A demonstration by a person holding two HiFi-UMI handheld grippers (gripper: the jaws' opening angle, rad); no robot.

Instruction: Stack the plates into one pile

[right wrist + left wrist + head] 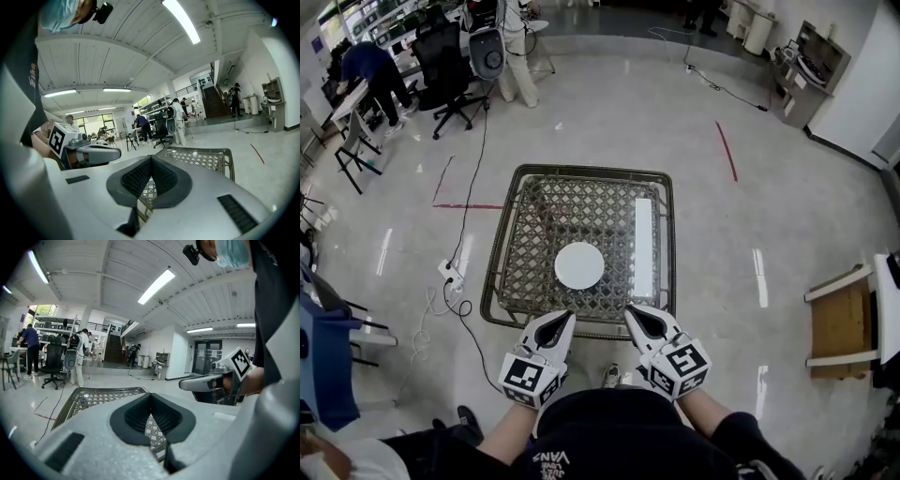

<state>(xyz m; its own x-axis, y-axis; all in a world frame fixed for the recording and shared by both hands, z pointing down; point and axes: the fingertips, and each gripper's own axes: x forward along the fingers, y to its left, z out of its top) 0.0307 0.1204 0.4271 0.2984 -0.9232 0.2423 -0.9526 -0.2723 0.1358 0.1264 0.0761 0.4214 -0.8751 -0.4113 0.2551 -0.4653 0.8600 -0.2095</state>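
Note:
A round white plate [579,265] lies near the middle of the wicker table [514,253]; whether it is one plate or a pile I cannot tell. My left gripper [565,316] hovers at the table's near edge, shut and holding nothing. My right gripper [634,311] sits beside it, also shut and holding nothing. Both point toward the table, just short of the plate. In the left gripper view the jaws [151,397] meet with only the table's weave [101,397] behind them. The right gripper view shows the same: jaws [150,159] together over the table rim [206,151].
A long white tray-like piece [644,246] lies along the table's right side. A power strip and cables [450,277] trail on the floor to the left. A wooden stand [841,323] is at the right. People and office chairs [450,66] are far off.

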